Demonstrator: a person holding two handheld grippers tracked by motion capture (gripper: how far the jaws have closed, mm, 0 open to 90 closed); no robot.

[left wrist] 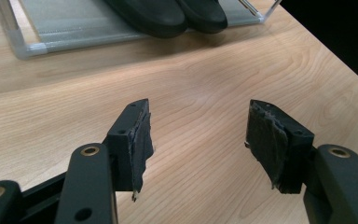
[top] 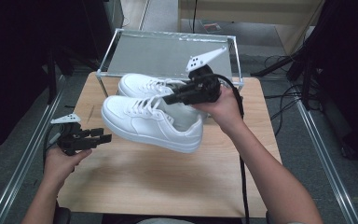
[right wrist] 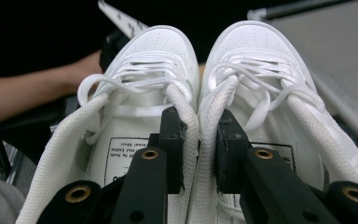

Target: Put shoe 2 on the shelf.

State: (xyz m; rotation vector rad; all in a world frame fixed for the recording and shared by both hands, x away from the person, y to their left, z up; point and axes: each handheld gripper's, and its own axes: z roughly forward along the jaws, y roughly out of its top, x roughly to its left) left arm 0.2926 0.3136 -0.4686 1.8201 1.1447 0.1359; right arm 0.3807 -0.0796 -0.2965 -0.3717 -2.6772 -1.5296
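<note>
Sneakers (top: pixel 154 119), white, a pair, pinched together by their inner collars between the jaws of the right gripper (top: pixel 186 95) and carried clear of the wooden table (top: pixel 168 172). Seen along that gripper's own jaws: one jaw inside each shoe, the two adjoining collar walls squeezed between the pads, left shoe (right wrist: pixel 140 93) and right shoe (right wrist: pixel 265 88) side by side with toes pointing away from the gripper. Jaws closed most of the way, firmly on the pair. Toes tilted slightly lower than heels, soles off the tabletop.

Left gripper (top: pixel 95 139) held low beside the pair's toe end, well apart from it, jaws spread wide with nothing between the pads (left wrist: pixel 142 140), bare tabletop under them.

Beyond the right gripper, a clear-walled tray (top: pixel 121 46) at the table's far edge; in the left gripper view, a pair of dark shoes (left wrist: pixel 168 16) lying on it.

Judged about midway: pickup done, pair secured and lifted. Left to do, by the look of it: carrying across to the tray, setting down level, releasing without the shoes tipping apart.
</note>
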